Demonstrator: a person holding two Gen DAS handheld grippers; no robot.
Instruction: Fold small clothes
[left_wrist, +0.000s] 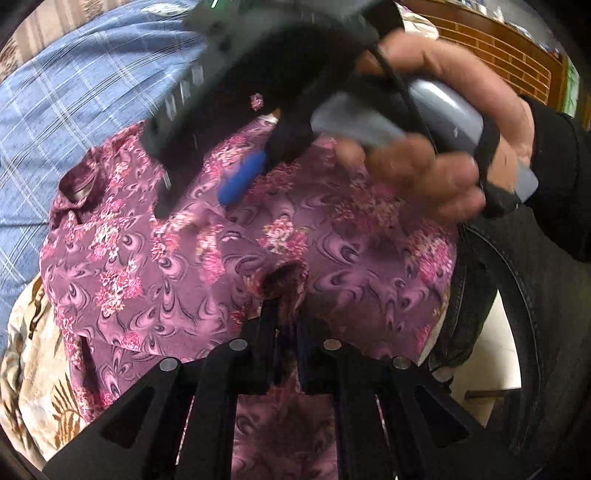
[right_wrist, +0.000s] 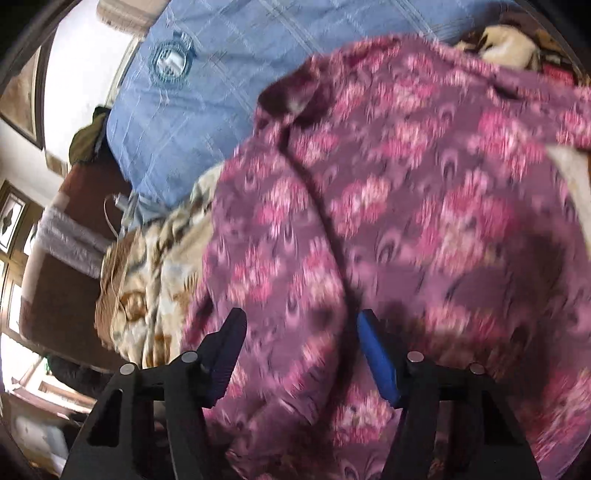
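Observation:
A purple garment with pink flowers (left_wrist: 280, 236) lies spread on the bed. My left gripper (left_wrist: 282, 291) is shut on a bunched fold of it near its front edge. My right gripper (right_wrist: 301, 328) is open just above the garment (right_wrist: 406, 206), its blue-padded fingers (right_wrist: 376, 354) wide apart over a dark seam. In the left wrist view the right gripper (left_wrist: 207, 192) hovers over the far part of the garment, held by a hand (left_wrist: 443, 147). The right wrist view is blurred by motion.
A blue checked bedsheet (left_wrist: 74, 110) lies beyond the garment. A cream and brown patterned blanket (right_wrist: 155, 266) lies at the garment's side. Dark trousers (left_wrist: 535, 295) stand at the right, a brick-patterned headboard (left_wrist: 498, 48) behind.

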